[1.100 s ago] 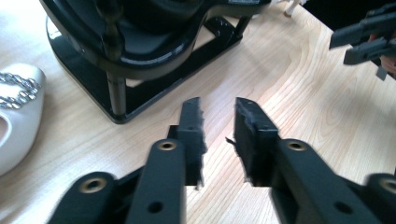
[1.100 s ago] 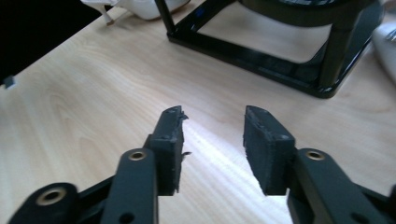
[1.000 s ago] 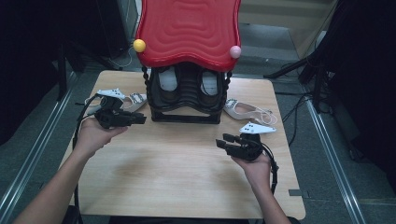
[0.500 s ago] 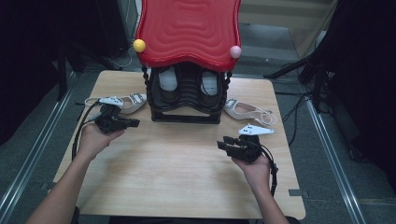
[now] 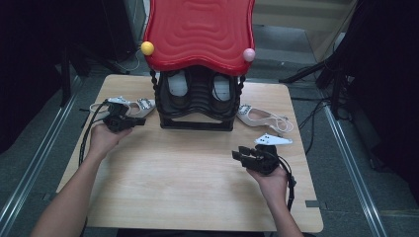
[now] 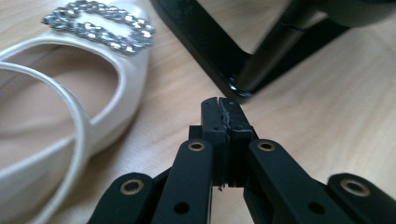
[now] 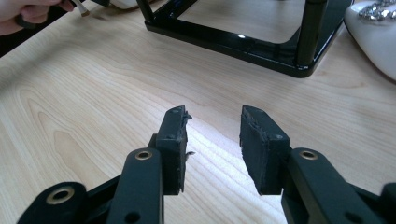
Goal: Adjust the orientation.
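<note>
Judging by how things lie, nothing is racked yet: the left tool (image 5: 141, 120), jaws together and empty, is beside the left shoe (image 5: 129, 104) left of the rack (image 5: 197, 98); the right tool (image 5: 240, 154), jaws apart, is before the rack, the right shoe (image 5: 259, 117) untouched.

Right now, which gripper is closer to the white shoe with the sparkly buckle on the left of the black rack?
The left. The left gripper sits right beside that white shoe, jaws shut on nothing. The right gripper hangs open over bare table, across on the rack's other side.
</note>
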